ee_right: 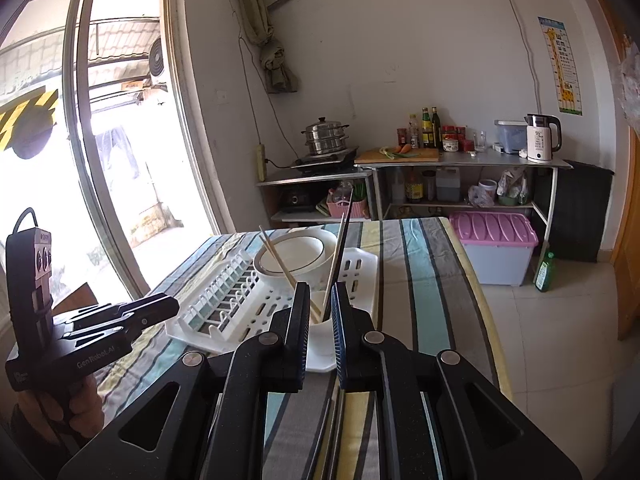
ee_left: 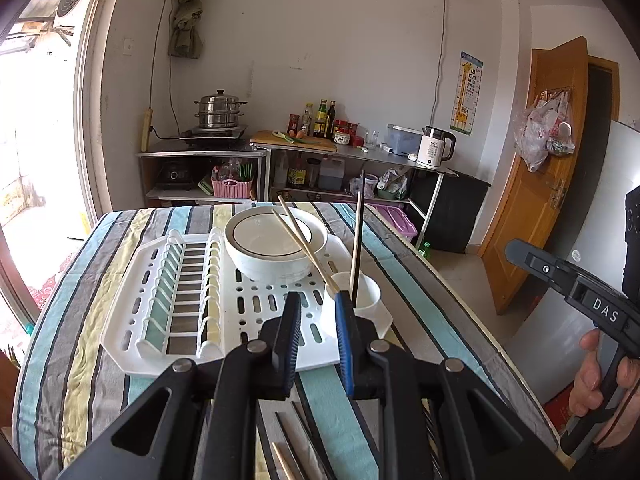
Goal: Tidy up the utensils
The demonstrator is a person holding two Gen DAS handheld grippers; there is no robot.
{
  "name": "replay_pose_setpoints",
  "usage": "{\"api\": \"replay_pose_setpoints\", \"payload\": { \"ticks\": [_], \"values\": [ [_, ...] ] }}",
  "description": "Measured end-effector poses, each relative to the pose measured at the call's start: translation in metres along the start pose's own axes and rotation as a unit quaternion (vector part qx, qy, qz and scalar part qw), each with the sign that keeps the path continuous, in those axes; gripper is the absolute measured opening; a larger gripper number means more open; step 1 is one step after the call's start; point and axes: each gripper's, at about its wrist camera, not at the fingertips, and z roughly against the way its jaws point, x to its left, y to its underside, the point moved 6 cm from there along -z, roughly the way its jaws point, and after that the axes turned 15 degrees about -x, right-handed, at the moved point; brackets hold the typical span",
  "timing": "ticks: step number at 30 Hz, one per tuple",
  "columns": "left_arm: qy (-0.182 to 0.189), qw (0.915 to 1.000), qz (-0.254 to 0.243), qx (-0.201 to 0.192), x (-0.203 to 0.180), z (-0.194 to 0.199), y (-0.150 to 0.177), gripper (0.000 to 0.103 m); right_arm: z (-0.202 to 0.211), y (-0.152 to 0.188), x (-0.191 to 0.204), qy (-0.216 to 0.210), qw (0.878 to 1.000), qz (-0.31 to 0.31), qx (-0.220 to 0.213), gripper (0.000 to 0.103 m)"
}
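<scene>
A white cup [ee_left: 366,294] stands on the right part of the white dish rack [ee_left: 132,308] and holds several chopsticks [ee_left: 304,246], light wood and dark. The cup also shows in the right wrist view [ee_right: 320,336]. More chopsticks [ee_left: 296,440] lie on the striped cloth under my left gripper. My left gripper [ee_left: 318,300] is open and empty, just in front of the cup. My right gripper [ee_right: 320,292] is open and empty, its fingers either side of the cup as seen from behind. A white bowl [ee_left: 276,244] sits on the rack behind the cup.
The table [ee_left: 420,280] has a striped cloth and its right edge drops to a tiled floor. A pink-lidded bin [ee_right: 494,248] and a green bottle [ee_right: 545,272] stand on the floor. Kitchen shelves with a steamer pot and kettle line the far wall.
</scene>
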Motion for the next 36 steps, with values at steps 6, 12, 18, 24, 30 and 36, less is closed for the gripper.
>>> {"api": "replay_pose_setpoints", "payload": {
  "ticks": [6, 12, 18, 24, 30, 36],
  "values": [
    [-0.001, 0.9999, -0.003, 0.011, -0.004, 0.035, 0.031, 0.018, 0.038, 0.024, 0.014, -0.006, 1.0, 0.009, 0.004, 0.011],
    [-0.005, 0.9998, 0.004, 0.021, -0.002, 0.066, 0.062, 0.018, 0.062, 0.05, 0.021, -0.014, 1.0, 0.005, 0.02, 0.011],
    [-0.014, 0.9992, 0.012, 0.035, 0.005, 0.084, 0.089, 0.018, 0.071, 0.072, 0.028, -0.021, 0.999, 0.01, 0.039, 0.011],
    [-0.019, 0.9984, 0.012, 0.051, 0.007, 0.087, 0.106, 0.018, 0.071, 0.081, 0.026, -0.022, 0.999, 0.003, 0.047, 0.011],
    [-0.022, 0.9975, 0.019, 0.064, 0.009, 0.078, 0.113, 0.018, 0.063, 0.091, 0.024, -0.021, 0.998, 0.002, 0.062, 0.011],
    [-0.032, 0.9946, 0.027, 0.095, 0.015, 0.057, 0.125, 0.018, 0.045, 0.105, 0.024, -0.027, 0.996, 0.004, 0.088, 0.011]
  ]
}}
